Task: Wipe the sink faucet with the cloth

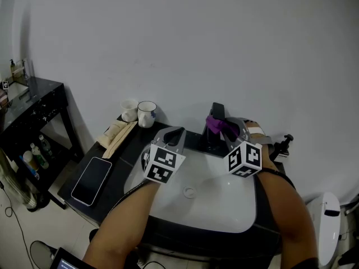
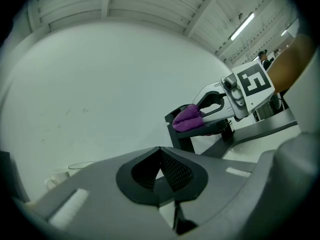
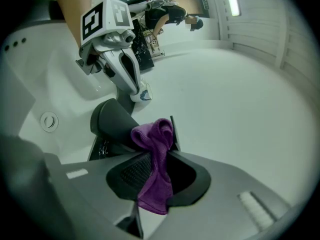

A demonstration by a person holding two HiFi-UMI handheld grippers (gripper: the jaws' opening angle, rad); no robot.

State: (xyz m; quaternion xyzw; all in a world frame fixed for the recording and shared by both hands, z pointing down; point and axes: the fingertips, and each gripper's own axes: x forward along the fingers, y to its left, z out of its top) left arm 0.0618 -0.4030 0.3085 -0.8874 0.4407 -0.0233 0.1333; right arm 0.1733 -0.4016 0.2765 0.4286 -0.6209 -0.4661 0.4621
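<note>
The right gripper [image 3: 161,136], clamped on the purple cloth [image 3: 152,184], holds it against the black faucet [image 3: 110,121] straight ahead. The left gripper [image 2: 160,151], jaws together and empty, hovers to the faucet's left.

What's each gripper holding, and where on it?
Right gripper pinches the purple cloth mid-length, a bunch beyond the tips. Left gripper: shut, empty.

cloth [image 1: 220,124] purple | faucet [image 1: 217,111] blk | sink [image 1: 224,198] wht | counter [image 1: 129,148] blk | wall [image 1: 196,38] wht

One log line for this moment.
right gripper: shut on purple cloth, at black faucet | left gripper: shut, empty, over white sink
</note>
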